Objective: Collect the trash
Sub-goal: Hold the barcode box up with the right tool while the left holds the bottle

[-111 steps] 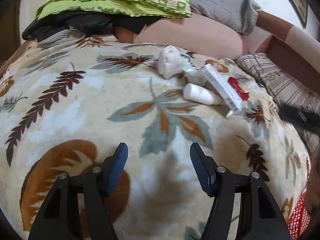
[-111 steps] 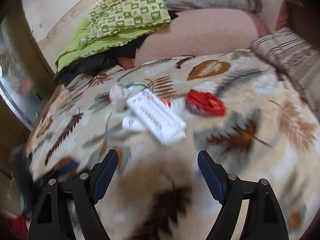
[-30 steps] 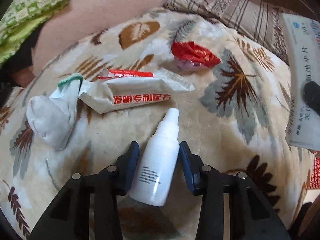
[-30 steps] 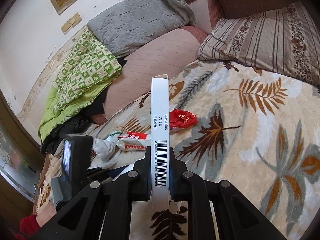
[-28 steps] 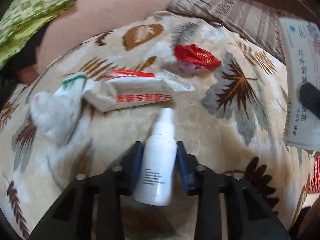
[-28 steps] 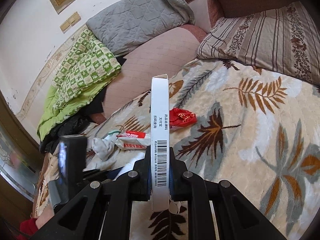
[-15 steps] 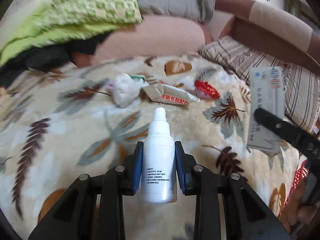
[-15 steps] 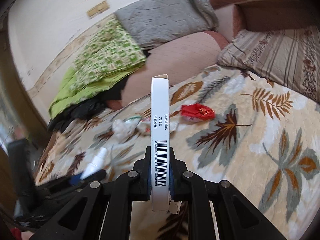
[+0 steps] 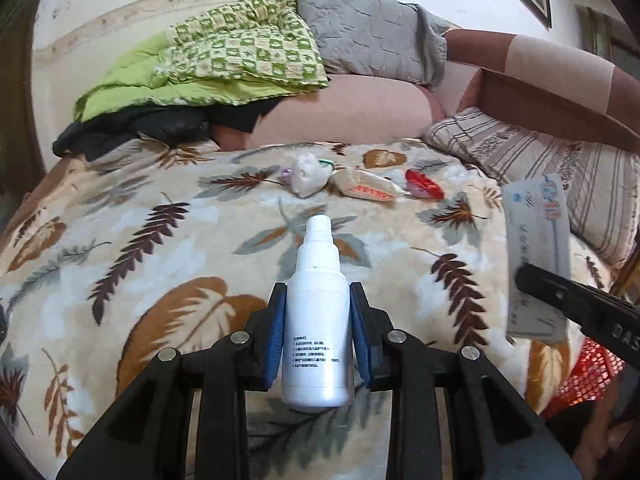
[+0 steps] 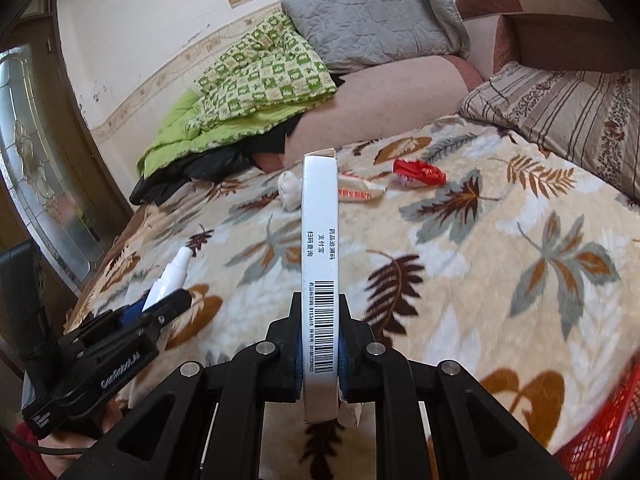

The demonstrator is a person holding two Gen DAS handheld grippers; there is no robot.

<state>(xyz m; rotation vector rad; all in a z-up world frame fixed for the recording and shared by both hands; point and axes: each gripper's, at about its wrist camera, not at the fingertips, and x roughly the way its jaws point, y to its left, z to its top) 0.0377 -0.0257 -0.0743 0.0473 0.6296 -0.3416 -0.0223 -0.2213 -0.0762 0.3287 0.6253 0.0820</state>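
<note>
- Trash is lying in two places: two pieces are being held in the grippers, and three more are resting in a row at the far side of a leaf-patterned blanket point(image 9: 132, 240) on a bed.
- Left gripper point(image 9: 317, 330) is clamping a white spray bottle point(image 9: 318, 320) by its body, with the nozzle pointing away toward the far trash.
- Right gripper point(image 10: 319, 340) is pinching a flat white medicine box point(image 10: 319, 264) by its narrow edges, with the box standing on end and its barcode side facing the camera.
- Both sets of jaws are closing tightly on their loads, so neither is free to pick up anything else.
- Remaining on the blanket, from left to right, are a crumpled white tissue wad point(image 9: 306, 178), a white sachet with red print point(image 9: 368, 189) and a red wrapper point(image 9: 424, 188).
- A red mesh basket point(image 10: 600, 436) is showing at the near right edge, just beside the right gripper and farther from the left one; it is probably where the held pieces should drop.
</note>
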